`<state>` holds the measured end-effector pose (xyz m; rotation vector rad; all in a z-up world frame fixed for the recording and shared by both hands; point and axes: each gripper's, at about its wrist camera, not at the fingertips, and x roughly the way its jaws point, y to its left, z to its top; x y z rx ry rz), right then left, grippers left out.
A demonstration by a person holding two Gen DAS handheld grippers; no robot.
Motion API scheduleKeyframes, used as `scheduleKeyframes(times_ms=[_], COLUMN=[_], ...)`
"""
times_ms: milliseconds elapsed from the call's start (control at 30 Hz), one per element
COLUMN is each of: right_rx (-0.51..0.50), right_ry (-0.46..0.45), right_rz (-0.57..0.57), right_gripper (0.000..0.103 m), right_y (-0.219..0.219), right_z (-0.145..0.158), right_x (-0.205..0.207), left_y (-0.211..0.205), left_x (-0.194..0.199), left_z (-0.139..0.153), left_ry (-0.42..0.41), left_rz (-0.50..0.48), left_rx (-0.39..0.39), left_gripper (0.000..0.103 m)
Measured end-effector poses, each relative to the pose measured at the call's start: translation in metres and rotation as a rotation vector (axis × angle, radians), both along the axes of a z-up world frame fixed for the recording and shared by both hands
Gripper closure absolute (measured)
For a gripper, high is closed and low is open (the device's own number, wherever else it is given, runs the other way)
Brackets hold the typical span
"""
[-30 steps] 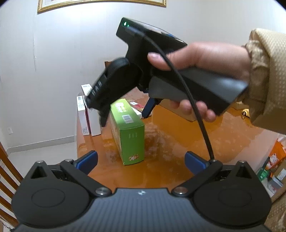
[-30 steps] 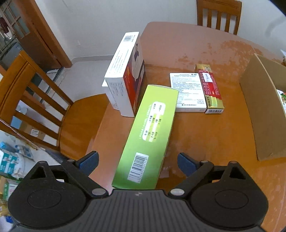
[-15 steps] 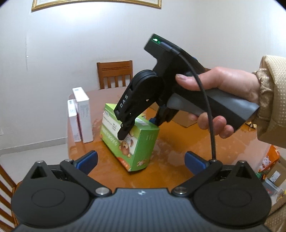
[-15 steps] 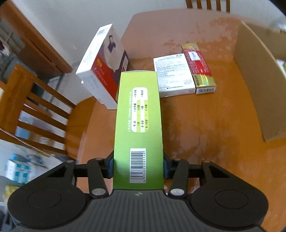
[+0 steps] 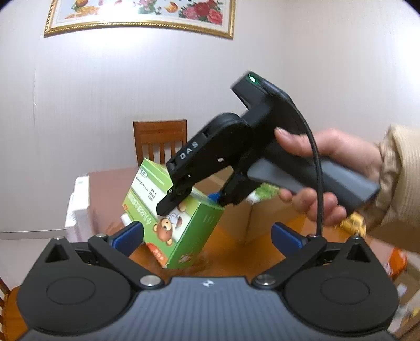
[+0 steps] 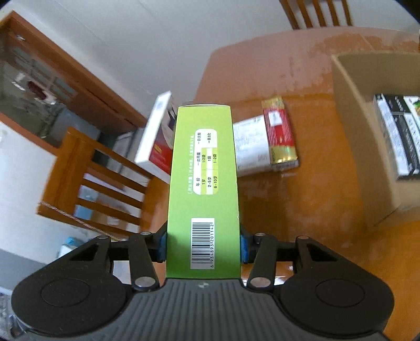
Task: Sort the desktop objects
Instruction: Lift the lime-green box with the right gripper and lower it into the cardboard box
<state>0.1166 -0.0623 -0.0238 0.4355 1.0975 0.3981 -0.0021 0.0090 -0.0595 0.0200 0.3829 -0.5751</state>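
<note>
My right gripper (image 6: 202, 246) is shut on a green medicine box (image 6: 203, 183) and holds it tilted above the wooden table (image 6: 302, 209). In the left wrist view the same green box (image 5: 181, 223), with a bear picture, hangs in the right gripper (image 5: 191, 200), lifted off the table. My left gripper (image 5: 207, 237) is open and empty, just in front of the box. A red and gold box (image 6: 279, 133) and a white box (image 6: 249, 145) lie flat on the table. A white and red box (image 6: 157, 136) stands at the table's left edge.
An open cardboard box (image 6: 351, 136) stands at the right, with black and white packs (image 6: 396, 139) inside. Wooden chairs stand at the table's left (image 6: 97, 183) and far side (image 5: 160, 139). A framed picture (image 5: 141, 15) hangs on the wall.
My right gripper closed on the green box and lifted it off the table, tilting it. The left gripper stayed open and drew back a little.
</note>
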Motion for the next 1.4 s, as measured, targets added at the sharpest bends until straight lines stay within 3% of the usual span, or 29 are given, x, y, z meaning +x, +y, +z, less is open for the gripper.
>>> scheduleKeyframes(times_ms=[233,367,500,700,967,1400], right_rx=[0.151,0.19,0.216,0.188,0.224,0.268], right_ry=[-0.029,-0.05,-0.05,-0.032,0.025,0.09], right_rz=[0.015,-0.003,-0.051,-0.123,-0.14,-0.207], right_gripper=[0.05,0.05,0.05,0.05,0.05,0.05], right_y=[-0.091,-0.149,-0.204,-0.266,-0.288,-0.33], right_z=[0.03,0.042,0.043,0.025,-0.004,-0.035], right_x=[0.006,0.017,0.029,0.053,0.065,0.065], left_y=[-0.09,-0.145,-0.124,-0.127,-0.132,-0.122], left_x=[0.013,0.023,0.015,0.008,0.017,0.009], left_z=[0.038,0.047,0.057,0.059,0.061,0.058], left_ry=[-0.058,-0.094,-0.102,-0.067,-0.019,0.018], left_rz=[0.034,0.036,0.018,0.005,0.011,-0.012], left_rx=[-0.085,-0.102,-0.107,-0.083,-0.039,-0.047], left_gripper=[0.0,0.0,0.0,0.0,0.0,0.0])
